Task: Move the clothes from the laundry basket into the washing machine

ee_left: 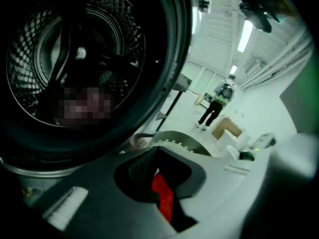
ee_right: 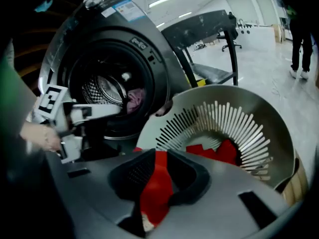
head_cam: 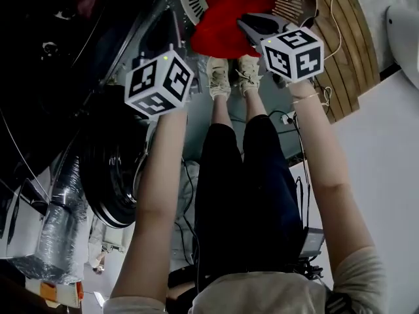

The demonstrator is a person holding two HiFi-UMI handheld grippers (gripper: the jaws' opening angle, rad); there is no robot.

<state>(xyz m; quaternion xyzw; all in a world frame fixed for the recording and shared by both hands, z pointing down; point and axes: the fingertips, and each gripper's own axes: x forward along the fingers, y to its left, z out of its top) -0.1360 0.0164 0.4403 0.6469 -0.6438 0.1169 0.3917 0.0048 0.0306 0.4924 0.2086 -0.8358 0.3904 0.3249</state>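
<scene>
Showing pink cloth (ee_right: 134, 99) in drum (ee_right: 97, 90) (R gripper view)

Laundry basket (ee_right: 199, 101) on pale floor (ee_right: 271, 68)

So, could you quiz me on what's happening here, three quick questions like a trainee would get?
1. True or false: the right claw grips a blue towel.
2. Where does most of the red garment lie? A) in the washing machine drum B) in the slatted laundry basket C) on the floor
3. What already sits inside that drum?
Key: 1 false, it pinches the red garment; 2 B; 3 a pinkish garment.
</scene>
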